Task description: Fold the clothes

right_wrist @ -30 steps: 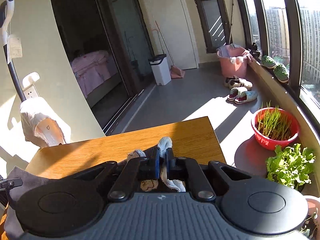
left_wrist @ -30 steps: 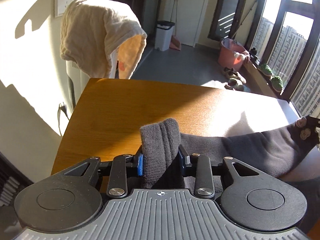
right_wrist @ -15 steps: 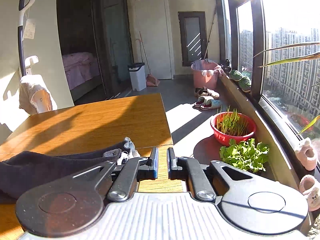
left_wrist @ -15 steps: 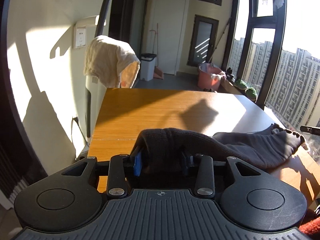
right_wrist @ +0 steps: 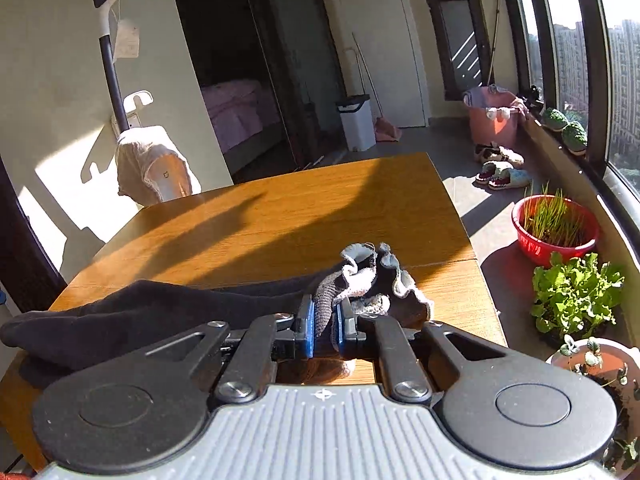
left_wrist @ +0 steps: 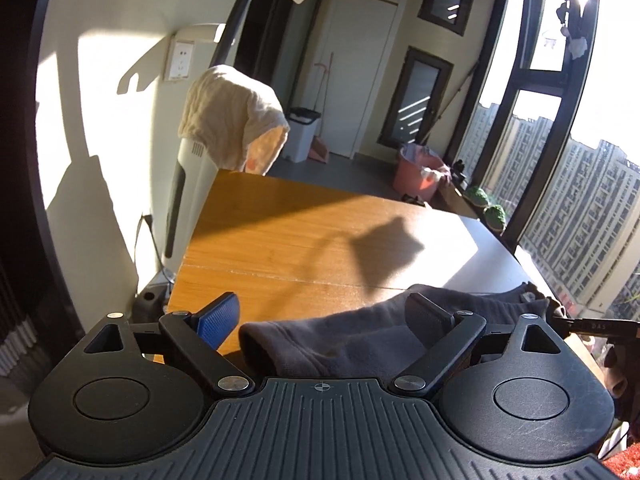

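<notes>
Sock (left_wrist: pixel 360 344), dark grey, lies stretched across the table (left_wrist: pixel 304 236) at 6 o'clock, not yet folded; left claw (left_wrist: pixel 324 316) is opening around its cuff, right claw (right_wrist: pixel 323 322) clamps its frilly end

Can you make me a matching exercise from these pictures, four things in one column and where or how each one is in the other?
Things:
1. left gripper
2. right gripper
3. cream towel
4. red bowl of grass

States or places:
A. clamped on the sock's frilly end
B. draped over a white appliance beyond the table
C. on the floor by the window
D. jaws opening, dark sock lying loose between them

Pairs: 1-D, 2-A, 3-B, 4-C
</notes>
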`<state>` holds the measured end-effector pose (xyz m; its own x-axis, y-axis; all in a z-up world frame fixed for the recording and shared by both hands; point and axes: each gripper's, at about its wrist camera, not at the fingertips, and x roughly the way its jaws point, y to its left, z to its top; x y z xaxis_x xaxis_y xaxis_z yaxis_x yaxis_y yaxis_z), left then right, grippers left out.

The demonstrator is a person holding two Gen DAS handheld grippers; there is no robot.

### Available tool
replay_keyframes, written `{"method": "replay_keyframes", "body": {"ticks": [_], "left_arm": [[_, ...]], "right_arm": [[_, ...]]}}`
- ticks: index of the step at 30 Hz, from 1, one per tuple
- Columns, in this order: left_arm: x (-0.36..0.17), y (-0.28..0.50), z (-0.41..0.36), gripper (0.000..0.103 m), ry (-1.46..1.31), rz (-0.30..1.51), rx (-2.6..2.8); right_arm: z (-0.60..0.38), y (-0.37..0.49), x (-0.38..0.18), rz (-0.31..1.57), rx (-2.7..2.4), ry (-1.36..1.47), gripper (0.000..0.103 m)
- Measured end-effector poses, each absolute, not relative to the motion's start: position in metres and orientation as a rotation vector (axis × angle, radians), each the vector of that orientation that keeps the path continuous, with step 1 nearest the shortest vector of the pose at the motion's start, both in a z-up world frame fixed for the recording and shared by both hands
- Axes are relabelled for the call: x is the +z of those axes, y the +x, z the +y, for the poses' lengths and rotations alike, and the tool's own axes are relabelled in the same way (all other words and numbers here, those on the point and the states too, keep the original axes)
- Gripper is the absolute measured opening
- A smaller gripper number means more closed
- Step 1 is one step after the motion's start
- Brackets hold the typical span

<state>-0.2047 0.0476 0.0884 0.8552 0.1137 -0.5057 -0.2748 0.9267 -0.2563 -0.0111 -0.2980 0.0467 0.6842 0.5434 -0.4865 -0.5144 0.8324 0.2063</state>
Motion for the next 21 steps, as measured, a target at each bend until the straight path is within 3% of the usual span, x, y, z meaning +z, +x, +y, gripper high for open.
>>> {"method": "replay_keyframes", "body": {"ticks": [4, 9, 11, 16, 21], "left_arm": [[0.093, -0.198, 0.040, 0.095, -0.336, 0.489, 0.172], [0.083, -0.195, 0.020, 0.095, -0.367, 0.516, 0.099], [0.071, -0.191, 0.011, 0.095, -0.384, 0.566, 0.054], [0.034, -0.171, 0.000, 0.095, -0.398, 0.709, 0.024], [0.024, -0.139, 0.005, 0.099, -0.364, 0.693, 0.037]], "right_arm": [[-0.288, 0.013, 0.074, 0.492, 0.583, -0.030, 0.012], [-0.297, 0.049, 0.023, 0.691, 0.450, -0.075, 0.015], [-0.308, 0.048, 0.013, 0.693, 0.420, -0.039, 0.026], [-0.321, 0.028, 0.030, 0.608, 0.448, 0.045, 0.028], [-0.304, 0.019, 0.028, 0.642, 0.580, 0.124, 0.029]]}}
